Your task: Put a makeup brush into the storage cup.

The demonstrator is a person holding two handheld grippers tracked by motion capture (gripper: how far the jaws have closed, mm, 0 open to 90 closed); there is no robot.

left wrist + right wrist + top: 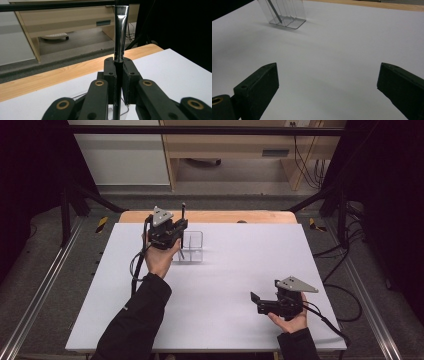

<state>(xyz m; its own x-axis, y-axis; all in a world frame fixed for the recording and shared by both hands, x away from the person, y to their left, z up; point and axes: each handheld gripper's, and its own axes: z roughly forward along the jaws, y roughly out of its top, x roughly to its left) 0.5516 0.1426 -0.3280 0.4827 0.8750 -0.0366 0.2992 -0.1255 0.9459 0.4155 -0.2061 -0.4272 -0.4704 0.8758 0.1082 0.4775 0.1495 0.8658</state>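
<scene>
I see the clear rack (192, 247) with the dark rod's (121, 35) lower end inside; my left gripper (119, 75) clamps that rod upright, and my right gripper (327, 82) gapes wide, empty.

We find no readable text, label, brand, number or sign anywhere in these views, neither on the table nor on the furniture behind.

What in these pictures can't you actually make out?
- Rod's top: cut off by the left gripper view's upper edge.
- Rod's lower end: hidden behind the left claw; in the high view, too small to tell.
- Clear holder: its top cut off by the right gripper view's edge.
</scene>
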